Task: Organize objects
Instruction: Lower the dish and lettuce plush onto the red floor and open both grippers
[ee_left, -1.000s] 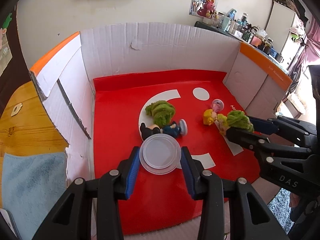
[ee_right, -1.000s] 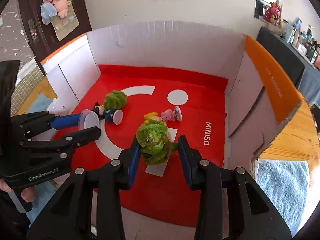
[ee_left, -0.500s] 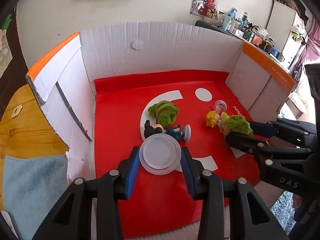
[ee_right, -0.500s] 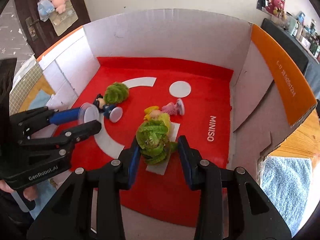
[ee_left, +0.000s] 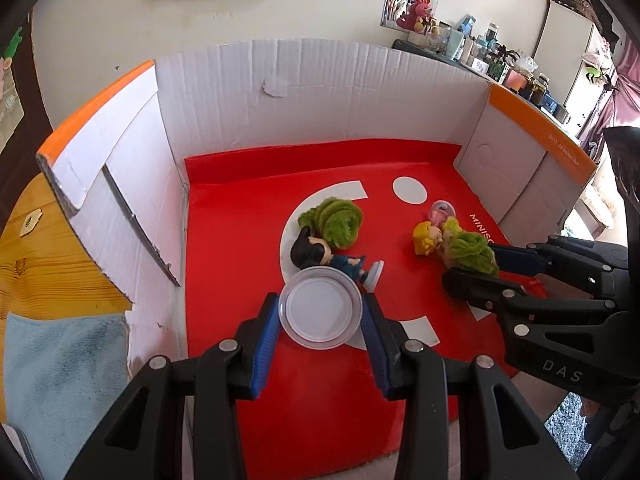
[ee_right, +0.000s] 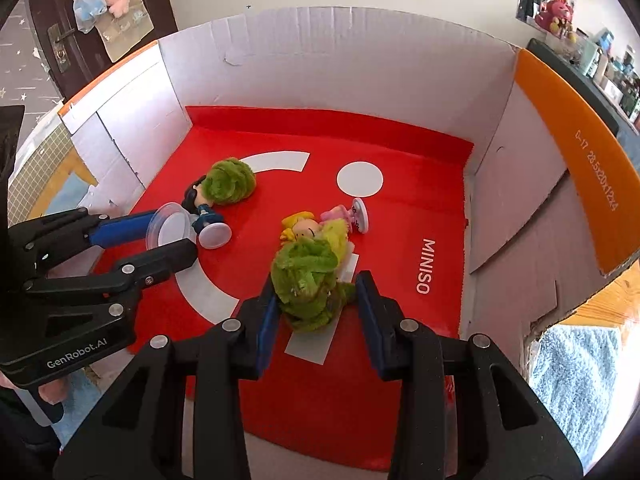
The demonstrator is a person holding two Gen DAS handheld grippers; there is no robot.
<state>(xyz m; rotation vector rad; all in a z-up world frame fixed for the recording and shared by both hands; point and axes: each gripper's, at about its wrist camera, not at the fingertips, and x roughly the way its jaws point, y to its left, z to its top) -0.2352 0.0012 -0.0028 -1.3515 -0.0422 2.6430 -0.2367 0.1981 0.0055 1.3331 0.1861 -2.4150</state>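
My left gripper [ee_left: 320, 314] is shut on a clear round plastic lid [ee_left: 321, 312], held just above the red mat; it also shows in the right wrist view [ee_right: 170, 229]. Just beyond the lid lies a dark-haired figurine in blue [ee_left: 320, 254] beside a green fuzzy ball [ee_left: 336, 220]. My right gripper [ee_right: 316, 300] is shut on a second green fuzzy toy [ee_right: 310, 280], which touches a blonde figurine in pink [ee_right: 316, 228] lying on the mat. That toy also shows in the left wrist view [ee_left: 472, 250].
All lies inside an open cardboard box [ee_left: 320, 92] with white walls and orange flaps, floored by a red mat [ee_right: 400, 152] with white marks. A wooden table [ee_left: 40, 264] and a blue towel [ee_left: 60, 368] lie outside on the left; another towel [ee_right: 572, 384] lies on the right.
Both grippers have moved a little forward and lower into the box, each still holding its object. The figurines have not moved.
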